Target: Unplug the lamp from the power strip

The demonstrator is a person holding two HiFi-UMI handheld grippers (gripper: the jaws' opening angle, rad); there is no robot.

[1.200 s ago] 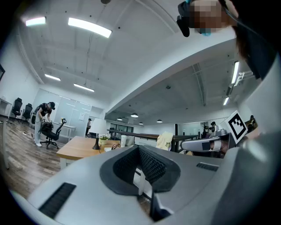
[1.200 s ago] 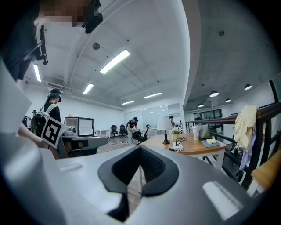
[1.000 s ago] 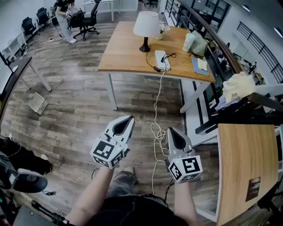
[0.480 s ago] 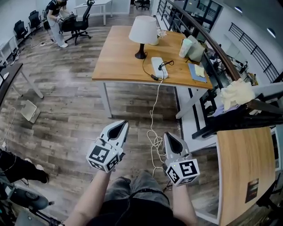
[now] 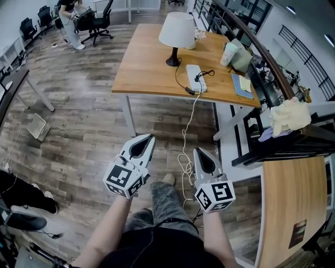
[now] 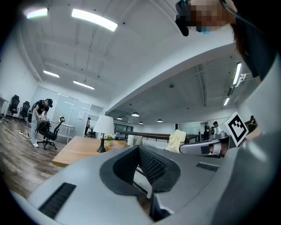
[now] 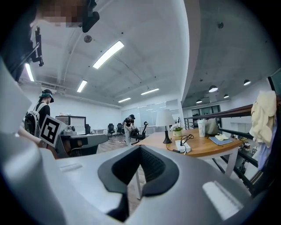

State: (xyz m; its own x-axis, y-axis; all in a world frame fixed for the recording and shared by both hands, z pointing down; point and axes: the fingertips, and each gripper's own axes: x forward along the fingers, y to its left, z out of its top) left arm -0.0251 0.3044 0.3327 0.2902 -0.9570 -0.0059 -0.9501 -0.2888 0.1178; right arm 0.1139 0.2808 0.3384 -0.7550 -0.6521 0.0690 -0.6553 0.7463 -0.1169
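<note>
Wood-plank floor lies between the grippers and the light wooden table. A white cord hangs from the table edge and coils on the floor just ahead of the right gripper. On the table, the white-shaded lamp with a dark base stands just beside the white power strip, and a black cord lies over the strip. Both are well apart from, and ahead of, the left gripper and the right one. Each gripper's jaws are pressed together on nothing. A blue notebook lies near the strip. A cream cloth hangs on a dark rack at right, and a person stands by an office chair far left. Legible markings: black-and-white square patterns on the gripper cubes. A dark label on the second wooden table is too small to read.
</note>
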